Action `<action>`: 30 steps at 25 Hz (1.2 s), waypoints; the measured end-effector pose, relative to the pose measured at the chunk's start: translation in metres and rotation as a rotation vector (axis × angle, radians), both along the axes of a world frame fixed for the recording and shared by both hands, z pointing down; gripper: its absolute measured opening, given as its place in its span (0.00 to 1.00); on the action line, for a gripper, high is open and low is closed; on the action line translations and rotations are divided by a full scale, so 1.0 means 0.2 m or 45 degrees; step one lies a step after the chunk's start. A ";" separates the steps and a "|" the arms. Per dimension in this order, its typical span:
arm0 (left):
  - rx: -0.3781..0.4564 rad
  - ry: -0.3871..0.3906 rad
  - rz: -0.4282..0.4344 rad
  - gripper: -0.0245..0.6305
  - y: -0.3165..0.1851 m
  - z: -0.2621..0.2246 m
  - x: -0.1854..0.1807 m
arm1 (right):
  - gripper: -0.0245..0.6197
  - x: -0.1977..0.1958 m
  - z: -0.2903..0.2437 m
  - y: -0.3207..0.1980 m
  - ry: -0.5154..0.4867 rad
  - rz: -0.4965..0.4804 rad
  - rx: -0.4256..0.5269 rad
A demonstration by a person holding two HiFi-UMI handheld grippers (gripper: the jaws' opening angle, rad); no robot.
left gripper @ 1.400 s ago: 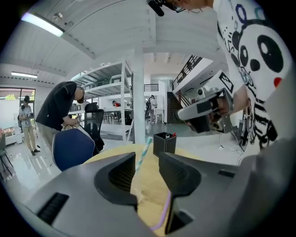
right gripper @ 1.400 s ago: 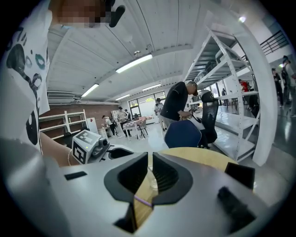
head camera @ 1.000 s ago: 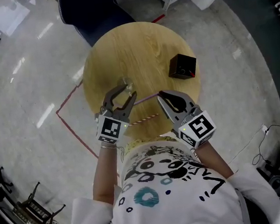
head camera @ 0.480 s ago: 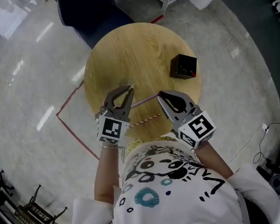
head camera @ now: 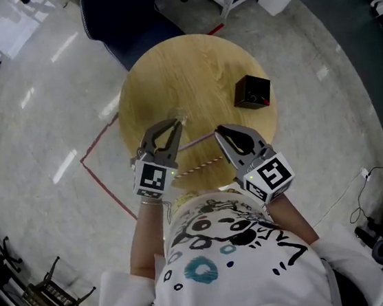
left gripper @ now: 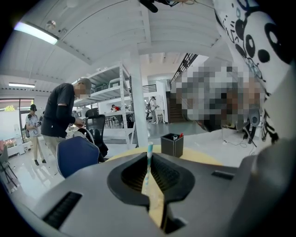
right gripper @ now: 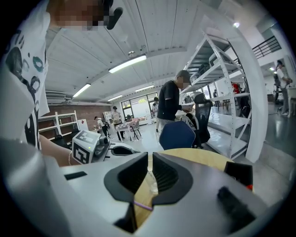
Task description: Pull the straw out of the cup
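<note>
Pinching light, crushable straw [left gripper: 149,156] just above cup [head camera: 179,118] with just-closed left gripper [head camera: 173,126]; gentle hold there advised. Clenched right gripper [head camera: 220,132] parked right of cup.

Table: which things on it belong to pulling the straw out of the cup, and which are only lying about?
For the job: clear cup; blue-striped straw, upright between the jaws of the left gripper, which have just been closing on it.
Lying about: purple straw; red-striped straw; black pen holder.

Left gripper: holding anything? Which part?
The left gripper, whose jaws have just closed, pinches the striped straw on its shaft, below the top end.
</note>
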State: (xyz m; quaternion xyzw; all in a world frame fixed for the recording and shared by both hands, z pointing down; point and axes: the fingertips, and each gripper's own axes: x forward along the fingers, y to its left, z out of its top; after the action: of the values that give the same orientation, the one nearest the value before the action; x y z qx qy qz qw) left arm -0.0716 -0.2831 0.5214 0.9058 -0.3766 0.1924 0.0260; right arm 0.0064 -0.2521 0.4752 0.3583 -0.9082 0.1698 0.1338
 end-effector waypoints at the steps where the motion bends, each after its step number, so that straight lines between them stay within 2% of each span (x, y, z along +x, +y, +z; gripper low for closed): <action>1: 0.000 -0.001 0.001 0.09 0.00 0.00 0.00 | 0.08 0.00 0.00 0.00 -0.002 0.001 0.002; 16: 0.021 0.040 0.015 0.09 0.03 -0.14 -0.05 | 0.08 -0.06 -0.06 0.01 -0.032 0.013 0.025; 22: 0.032 0.013 0.018 0.09 0.04 -0.18 -0.07 | 0.08 -0.07 -0.06 0.02 -0.050 0.018 0.029; 30: 0.037 0.104 -0.016 0.09 0.07 -0.30 -0.11 | 0.08 -0.10 -0.09 0.04 -0.057 0.012 0.039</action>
State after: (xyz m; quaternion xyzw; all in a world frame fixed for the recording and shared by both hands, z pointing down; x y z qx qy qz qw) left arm -0.0927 -0.2688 0.4622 0.9108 -0.3837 0.1496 0.0293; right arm -0.0137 -0.2439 0.4580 0.3608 -0.9118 0.1643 0.1072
